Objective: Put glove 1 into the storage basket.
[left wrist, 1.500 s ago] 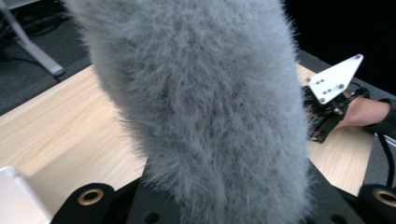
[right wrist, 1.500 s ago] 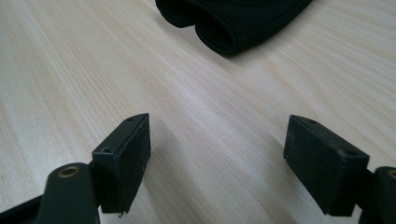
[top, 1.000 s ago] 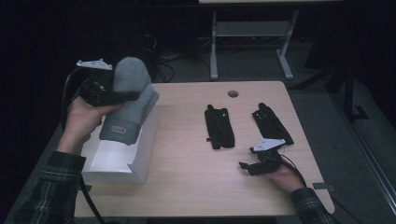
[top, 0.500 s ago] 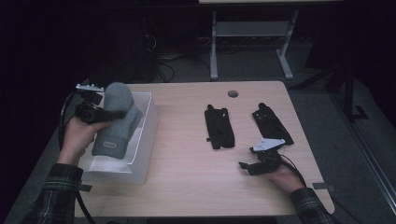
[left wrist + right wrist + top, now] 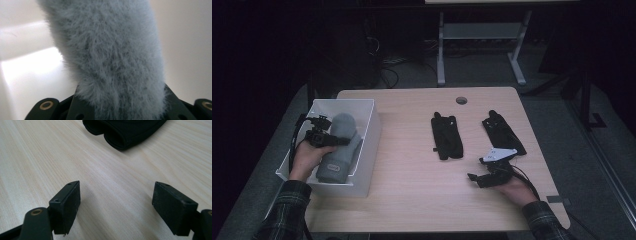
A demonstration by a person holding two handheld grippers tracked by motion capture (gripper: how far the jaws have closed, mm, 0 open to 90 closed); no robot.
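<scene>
A grey furry slipper-like piece (image 5: 337, 152) lies lengthwise inside a white box (image 5: 371, 131) at the table's left side. My left gripper (image 5: 332, 140) is down in the box, shut on the piece's upper part. In the left gripper view its fur (image 5: 110, 50) fills the space between the jaws of my left gripper (image 5: 120, 108) and hides the pads. At the front right of the table rests my right gripper (image 5: 478, 178), open, pointing left. The right gripper view shows my right gripper (image 5: 117, 202) with jaws wide apart over bare wood.
Two flat black glove-like pieces lie on the light wooden table (image 5: 412, 170), one at the centre (image 5: 446, 136) and one farther right (image 5: 503, 132). The end of one (image 5: 125, 130) lies just ahead of the right gripper. A round cable hole (image 5: 461, 100) sits near the far edge.
My left gripper has carried the grey furry piece down from above the box into it. The right gripper has stayed where it was, open.
</scene>
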